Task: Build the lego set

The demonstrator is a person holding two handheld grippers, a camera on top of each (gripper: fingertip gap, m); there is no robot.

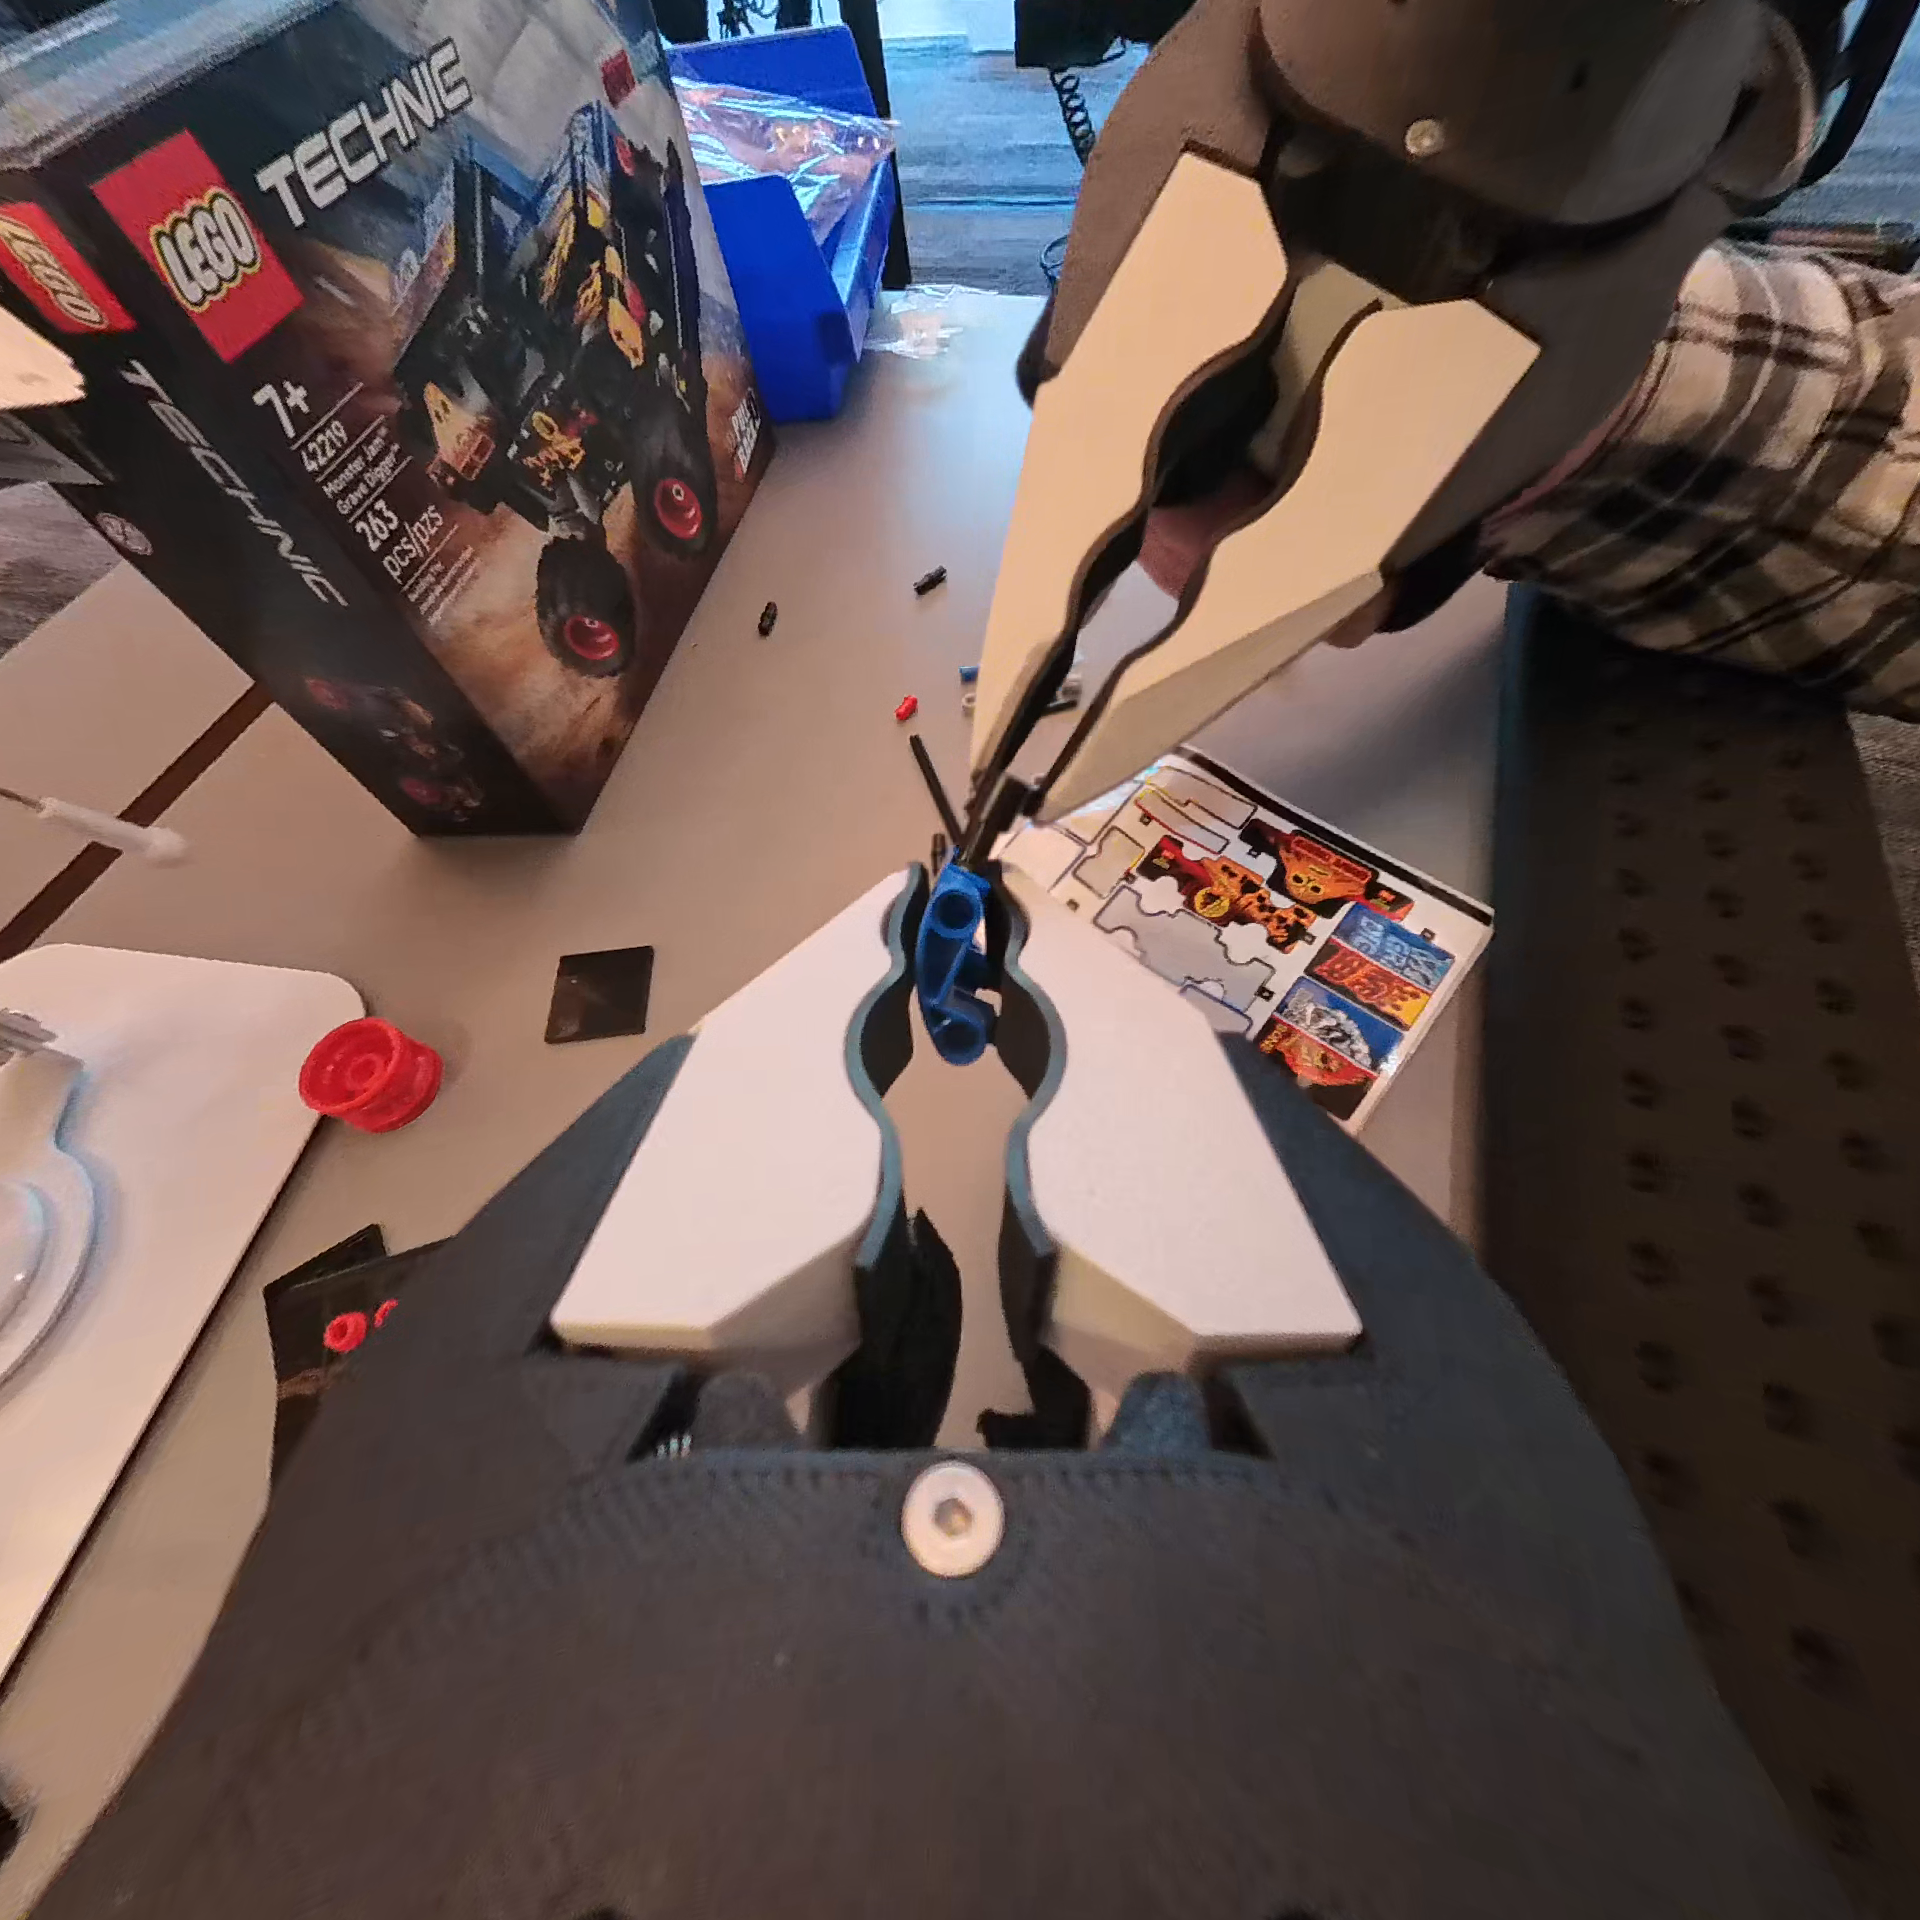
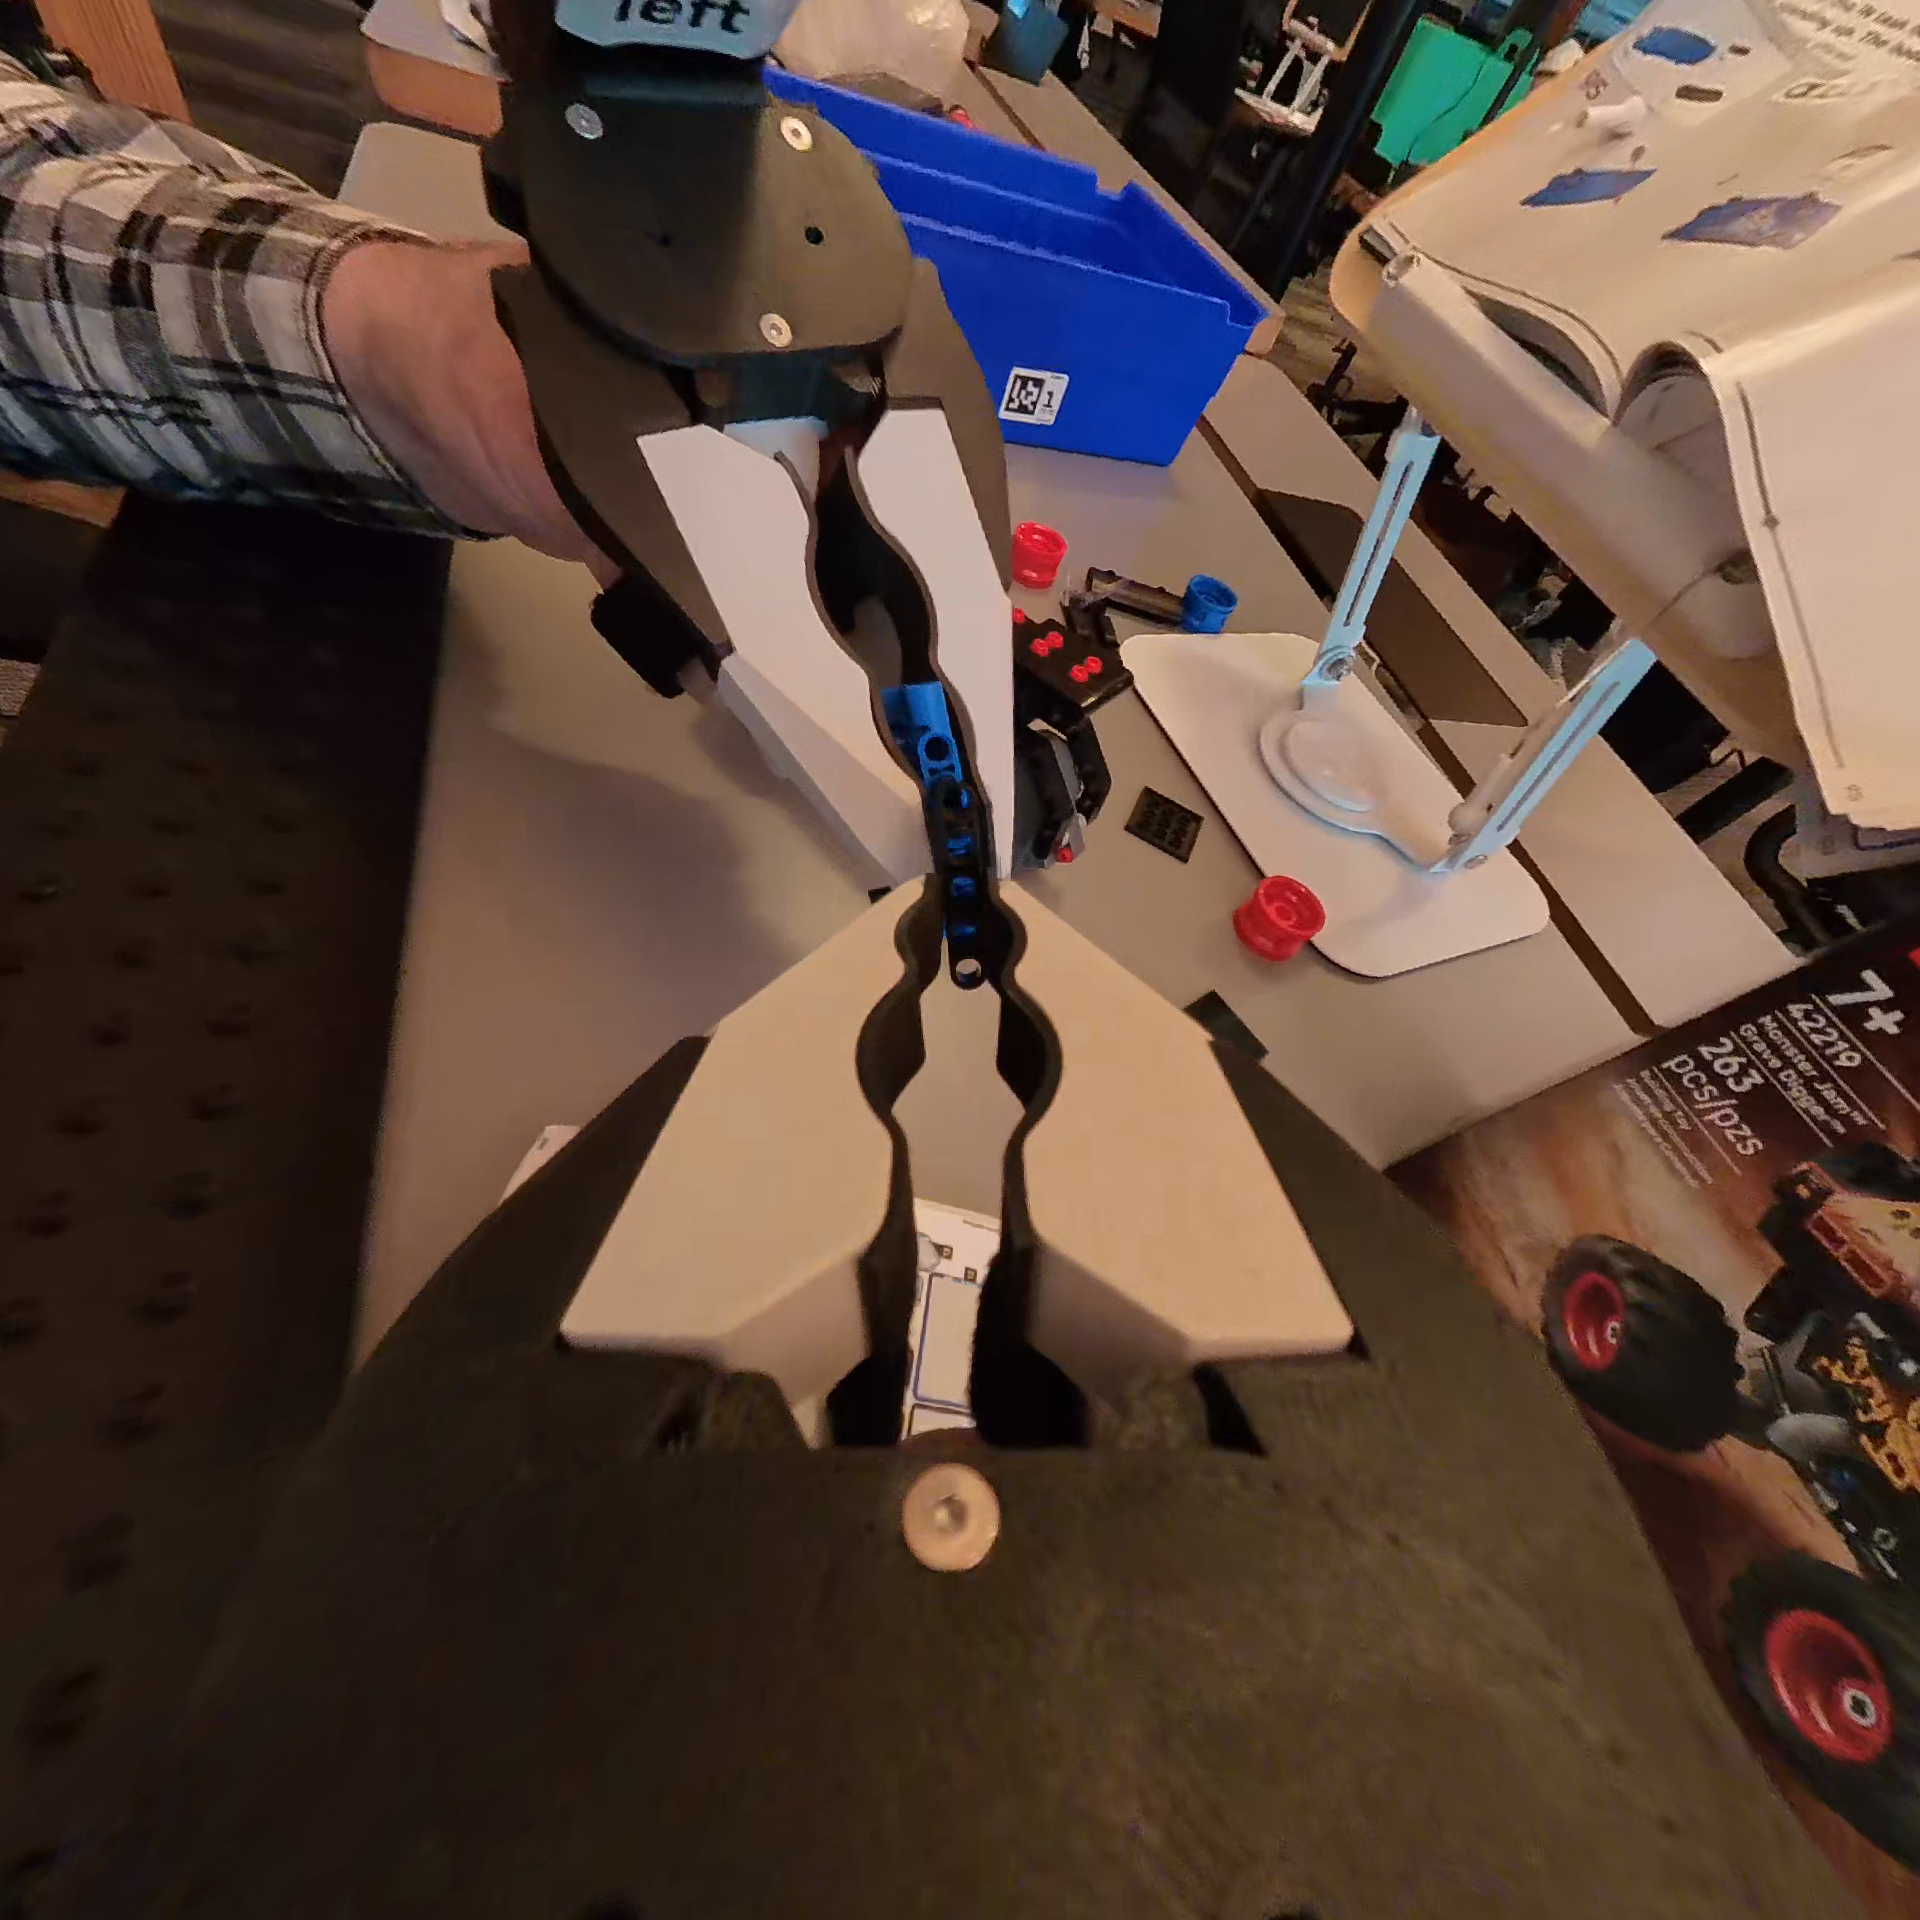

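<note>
Both tongs are clamped on one small assembly held above the table (image 1: 727, 852): the left gripper (image 1: 956, 935) pinches a blue connector (image 1: 951, 966), and the right gripper (image 2: 961, 935) nips the black beam (image 2: 961, 842) joined to it. How firmly the two parts are seated is hard to tell. Pushing off-axis could pop the beam loose or twist the connector out of its grip, dropping it among the clutter. Left to right below: a white stand base (image 1: 156, 1091), a red wheel hub (image 1: 371, 1073), the set's box (image 1: 416, 416), scattered pins, a sticker sheet (image 1: 1278, 925). Nothing stands between the tips.
</note>
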